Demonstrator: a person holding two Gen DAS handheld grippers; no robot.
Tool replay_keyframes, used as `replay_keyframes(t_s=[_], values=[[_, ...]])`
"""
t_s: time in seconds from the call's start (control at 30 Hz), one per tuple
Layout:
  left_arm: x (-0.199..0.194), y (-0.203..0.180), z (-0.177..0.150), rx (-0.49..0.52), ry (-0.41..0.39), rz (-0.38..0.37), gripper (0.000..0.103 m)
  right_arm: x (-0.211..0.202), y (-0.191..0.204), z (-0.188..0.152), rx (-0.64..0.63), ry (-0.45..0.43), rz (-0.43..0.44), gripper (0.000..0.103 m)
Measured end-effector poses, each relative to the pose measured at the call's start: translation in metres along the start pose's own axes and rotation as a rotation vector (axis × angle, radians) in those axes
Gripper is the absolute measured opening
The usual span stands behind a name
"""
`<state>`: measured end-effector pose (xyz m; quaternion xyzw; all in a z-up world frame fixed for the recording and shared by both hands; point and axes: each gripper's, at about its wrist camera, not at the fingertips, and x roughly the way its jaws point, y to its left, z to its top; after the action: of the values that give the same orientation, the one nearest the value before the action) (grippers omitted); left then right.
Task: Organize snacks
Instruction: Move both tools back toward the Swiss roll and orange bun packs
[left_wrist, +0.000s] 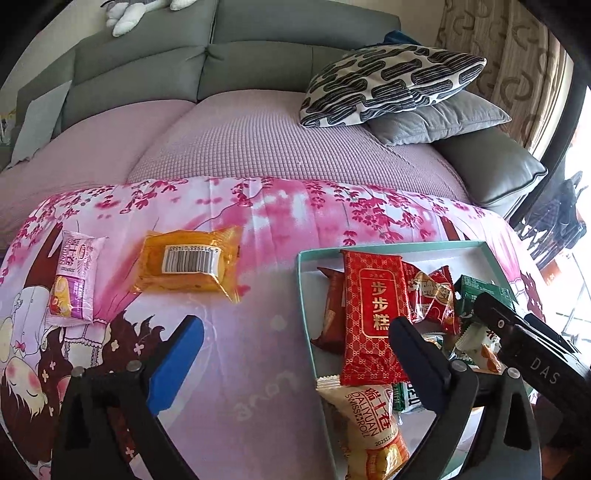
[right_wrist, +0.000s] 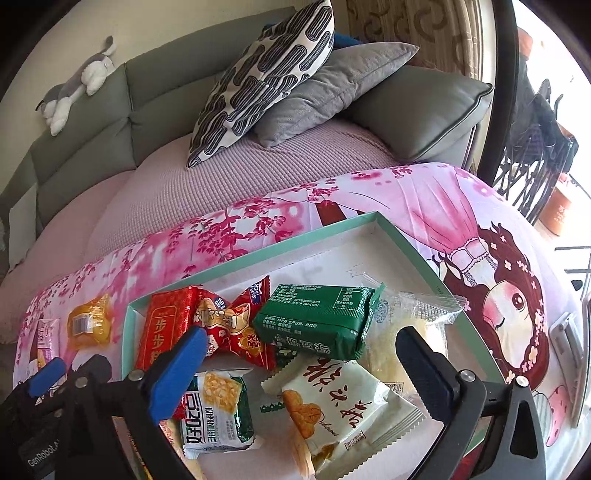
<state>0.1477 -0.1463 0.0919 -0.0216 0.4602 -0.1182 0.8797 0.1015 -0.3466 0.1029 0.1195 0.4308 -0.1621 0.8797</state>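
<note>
**A:** What's around the tray?

**B:** From my left wrist view: teal tray (left_wrist: 301, 295) lower right on the pink floral cloth (left_wrist: 258, 332). Two packets are outside it on the cloth, upper left of frame: an orange packet (left_wrist: 188, 260) with its barcode up, and a pink Swiss-roll packet (left_wrist: 74, 277) further left, near each other but apart. Sofa (left_wrist: 258, 74) with a patterned cushion (left_wrist: 388, 81) sits behind.

**A:** Tongs?

**B:** My left gripper (left_wrist: 295, 332) is spread wide with nothing between its fingers; its right finger overlaps the red packet (left_wrist: 369, 306) in the picture, contact unclear. My right gripper (right_wrist: 303, 354) is also wide apart and empty, above the tray pile: green packet (right_wrist: 317, 317), white packet (right_wrist: 340, 406), red candy-style wrapper (right_wrist: 229, 325).

**A:** Anything blocked?

**B:** The right gripper's body covers the tray's right part in the left view. A clear packet (right_wrist: 413, 317) is hard to read. The pile's lower packets are cut off by the frame edge and finger mounts.
</note>
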Motion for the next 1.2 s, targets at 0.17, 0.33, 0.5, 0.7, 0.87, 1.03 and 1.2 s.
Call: replay_keyframes(t_s=[0.17,0.33,0.5,0.7,0.87,1.03,1.2], values=[[-0.005,0.005,-0.002,-0.008,-0.02,0.012,0.101,-0.006,0.002,-0.004,0.004,-0.011,0.003,0.103],[-0.008,0.006,-0.004,0.005,-0.039,0.021,0.101,-0.011,0.007,-0.008,0.003,-0.022,0.033,0.103],[-0.011,0.013,-0.004,0.003,-0.047,0.024,0.101,-0.011,0.015,-0.009,-0.018,-0.017,0.043,0.103],[-0.013,0.029,-0.002,-0.029,-0.047,0.03,0.101,-0.011,0.029,-0.011,-0.055,-0.01,0.056,0.103],[-0.014,0.051,-0.002,-0.038,-0.035,0.097,0.101,-0.012,0.059,-0.018,-0.137,0.004,0.107,0.103],[-0.019,0.088,-0.004,-0.102,-0.037,0.172,0.101,-0.014,0.091,-0.027,-0.203,0.007,0.16,0.103],[-0.024,0.127,-0.008,-0.181,-0.037,0.244,0.101,-0.013,0.114,-0.036,-0.263,0.02,0.191,0.103]])
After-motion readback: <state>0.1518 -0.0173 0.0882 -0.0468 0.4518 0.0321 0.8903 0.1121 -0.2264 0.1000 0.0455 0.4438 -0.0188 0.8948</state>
